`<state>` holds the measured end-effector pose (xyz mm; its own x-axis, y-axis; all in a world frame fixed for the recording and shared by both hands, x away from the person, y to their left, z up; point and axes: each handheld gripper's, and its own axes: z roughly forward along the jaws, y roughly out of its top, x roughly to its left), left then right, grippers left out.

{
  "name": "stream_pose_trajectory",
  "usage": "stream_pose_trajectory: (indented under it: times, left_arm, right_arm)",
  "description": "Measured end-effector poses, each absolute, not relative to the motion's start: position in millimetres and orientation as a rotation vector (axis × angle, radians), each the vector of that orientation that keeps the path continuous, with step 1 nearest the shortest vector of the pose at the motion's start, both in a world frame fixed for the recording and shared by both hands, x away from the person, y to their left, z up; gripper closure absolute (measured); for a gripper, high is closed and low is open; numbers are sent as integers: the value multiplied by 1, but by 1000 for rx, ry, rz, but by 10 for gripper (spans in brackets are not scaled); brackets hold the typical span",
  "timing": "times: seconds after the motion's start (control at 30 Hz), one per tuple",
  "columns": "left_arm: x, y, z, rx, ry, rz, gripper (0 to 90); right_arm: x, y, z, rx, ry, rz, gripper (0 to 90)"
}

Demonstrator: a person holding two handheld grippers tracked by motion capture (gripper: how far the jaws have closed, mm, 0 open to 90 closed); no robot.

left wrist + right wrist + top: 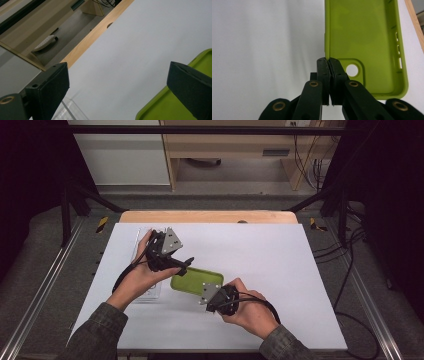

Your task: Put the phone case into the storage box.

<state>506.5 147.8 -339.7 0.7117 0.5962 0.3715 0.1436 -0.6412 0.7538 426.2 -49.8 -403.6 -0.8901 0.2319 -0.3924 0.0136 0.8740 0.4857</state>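
Green phone case (364, 47): light, thin, bendy. Our right gripper (328, 62) pinches its side wall; left gripper (117, 85) gapes, empty.

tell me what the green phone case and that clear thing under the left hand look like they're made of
Green phone case: looks like soft matte silicone or rubbery plastic, with an even lime colour, rounded rim, moulded camera hole and side cutouts, and little glare. The right gripper pinches its rim.
Clear thing: probably hard transparent plastic such as acrylic, with see-through walls and bright glossy edges; what it is I cannot tell.
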Motion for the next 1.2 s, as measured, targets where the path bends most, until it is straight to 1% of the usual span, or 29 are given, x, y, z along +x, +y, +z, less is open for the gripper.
stream_pose_trajectory:
  times: [0.57, 1.2]
  left_arm:
    - [507, 144, -338, 2231, 540, 801, 42]
    - [507, 125, -334, 2325, 458, 804, 48]
  right_arm:
    - [426, -52, -402, 167, 2587, 670, 879]
    - [423, -48, -402, 159, 2583, 665, 879]
